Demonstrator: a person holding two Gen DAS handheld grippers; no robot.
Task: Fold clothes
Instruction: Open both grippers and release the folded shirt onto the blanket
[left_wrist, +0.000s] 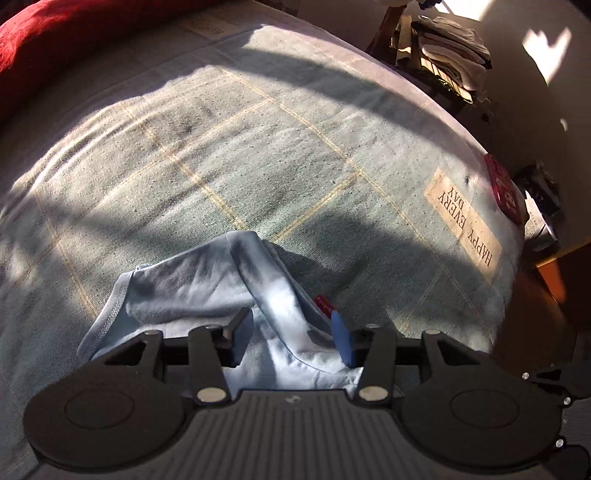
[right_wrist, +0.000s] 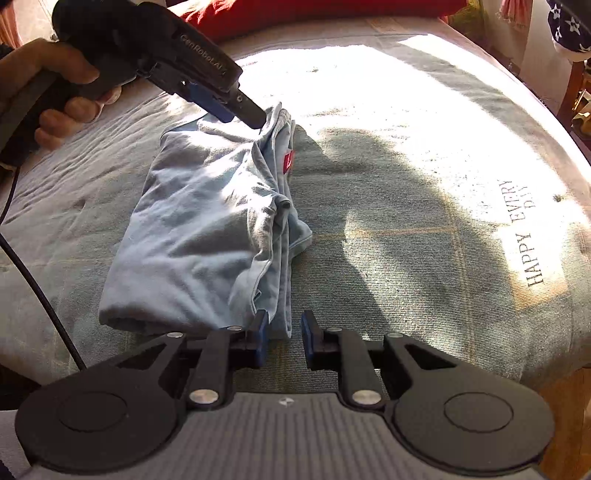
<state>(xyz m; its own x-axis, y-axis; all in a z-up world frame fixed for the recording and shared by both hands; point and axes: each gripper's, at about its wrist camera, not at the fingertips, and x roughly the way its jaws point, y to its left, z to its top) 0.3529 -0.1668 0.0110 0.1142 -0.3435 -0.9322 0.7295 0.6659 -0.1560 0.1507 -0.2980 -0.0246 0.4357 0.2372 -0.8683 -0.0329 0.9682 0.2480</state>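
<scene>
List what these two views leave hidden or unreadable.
- Left wrist view: near part of the light blue shirt, covered by the left gripper.
- Both views: print on the shirt's red tag, too small.
- Right wrist view: bedspread lettering, partly washed out by sun glare.
- Right wrist view: the hand, cut by the left edge.
</scene>
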